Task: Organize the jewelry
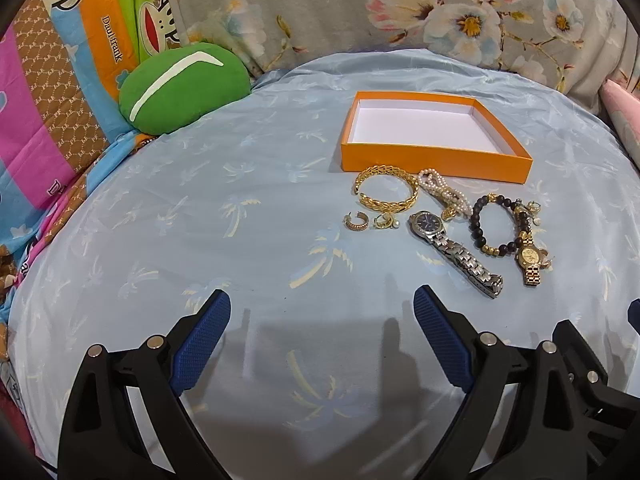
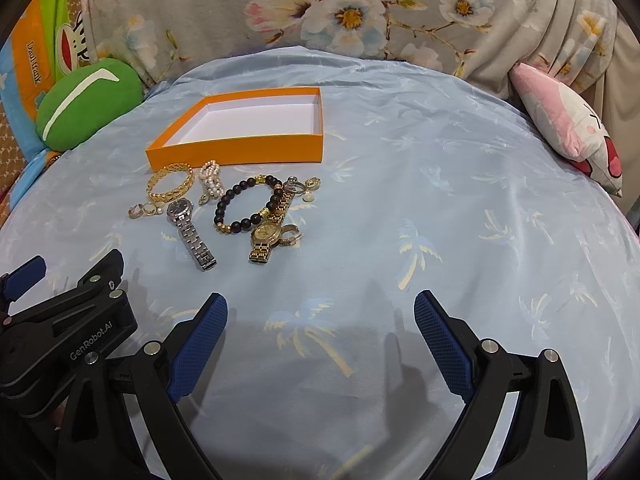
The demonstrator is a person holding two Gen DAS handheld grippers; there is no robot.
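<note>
An empty orange box (image 1: 436, 162) with a white inside lies on the pale blue cloth; it also shows in the right wrist view (image 2: 236, 150). In front of it lie a gold bangle (image 1: 386, 194), a pearl bracelet (image 1: 444, 194), a silver watch (image 1: 456, 254), a black bead bracelet (image 1: 496, 226), a gold watch (image 1: 530, 262) and small earrings (image 1: 370, 221). My left gripper (image 1: 322, 306) is open and empty, short of the jewelry. My right gripper (image 2: 320, 306) is open and empty, to the right of the jewelry.
A green cushion (image 1: 184, 88) lies at the back left and a pink cushion (image 2: 568, 128) at the back right. Floral fabric (image 1: 400, 8) rises behind the cloth. The left gripper's body (image 2: 68, 320) shows at the right wrist view's lower left.
</note>
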